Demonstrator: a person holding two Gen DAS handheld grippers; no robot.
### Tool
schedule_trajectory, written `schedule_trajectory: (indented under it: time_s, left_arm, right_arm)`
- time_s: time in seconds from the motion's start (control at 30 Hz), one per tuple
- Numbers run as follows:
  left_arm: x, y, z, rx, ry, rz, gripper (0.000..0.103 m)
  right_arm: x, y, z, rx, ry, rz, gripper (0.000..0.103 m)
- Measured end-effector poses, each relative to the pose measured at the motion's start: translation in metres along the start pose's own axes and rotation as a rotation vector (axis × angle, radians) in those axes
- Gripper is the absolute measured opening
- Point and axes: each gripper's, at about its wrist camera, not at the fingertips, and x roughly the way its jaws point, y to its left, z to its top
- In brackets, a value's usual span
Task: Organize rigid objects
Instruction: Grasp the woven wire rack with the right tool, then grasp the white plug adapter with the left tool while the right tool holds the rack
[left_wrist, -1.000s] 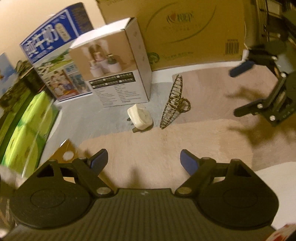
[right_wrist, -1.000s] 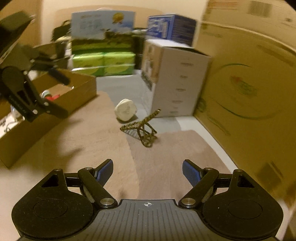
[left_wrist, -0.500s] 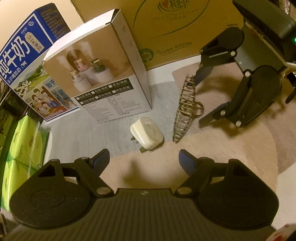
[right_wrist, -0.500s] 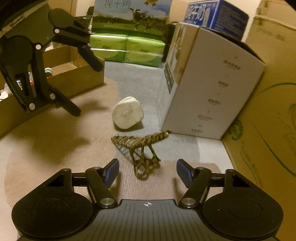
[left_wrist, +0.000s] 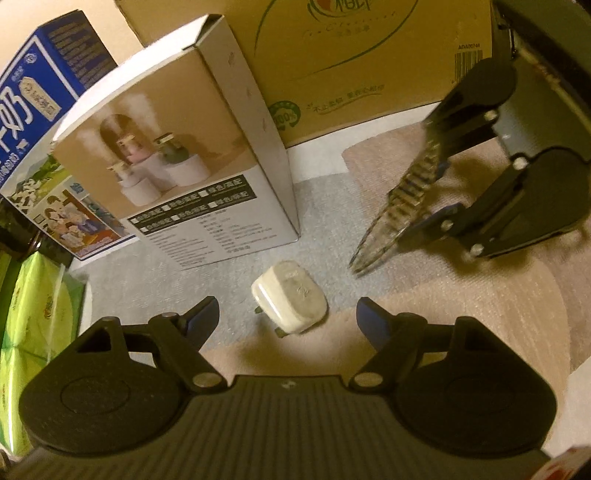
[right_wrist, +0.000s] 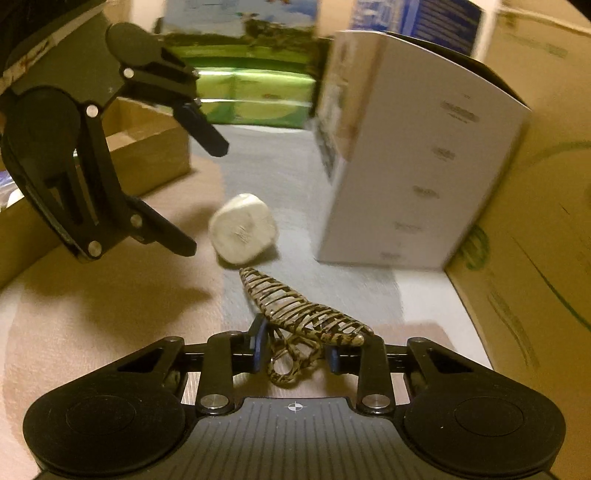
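A white plug adapter lies on the grey mat, just ahead of and between the open fingers of my left gripper; it also shows in the right wrist view. A leopard-print hair claw clip sits between the fingers of my right gripper, which is closed on its handle loops. In the left wrist view the clip is blurred and held by the right gripper. The left gripper hangs open at the left in the right wrist view.
A white product box stands behind the adapter, with a blue milk carton box and green packs to its left. A large brown carton lines the back. An open cardboard box sits at the left.
My right gripper moved in over the hair clip and closed on it. My left gripper came closer to the white adapter, still open.
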Motion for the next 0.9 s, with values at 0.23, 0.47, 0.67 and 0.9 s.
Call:
schedule_trajectory:
  time_s: [0.23, 0.47, 0.67, 0.9]
  left_arm:
    - [0.018, -0.003, 0.008, -0.002, 0.018, 0.007, 0.078]
    - [0.037, 0.005, 0.014, -0.086, 0.089, 0.027, 0.073]
    - [0.041, 0.015, 0.015, -0.217, 0.106, -0.009, 0.045]
    - [0.025, 0.011, 0.013, -0.284, 0.1, -0.029, 0.039]
  right_arm:
    - [-0.018, -0.016, -0.013, 0.16, 0.022, -0.061, 0.031]
    - [-0.027, -0.016, -0.015, 0.189, 0.006, -0.073, 0.028]
    - [-0.031, -0.014, -0.022, 0.219, 0.003, -0.08, 0.028]
    - [-0.039, -0.01, -0.027, 0.259, 0.003, -0.089, 0.028]
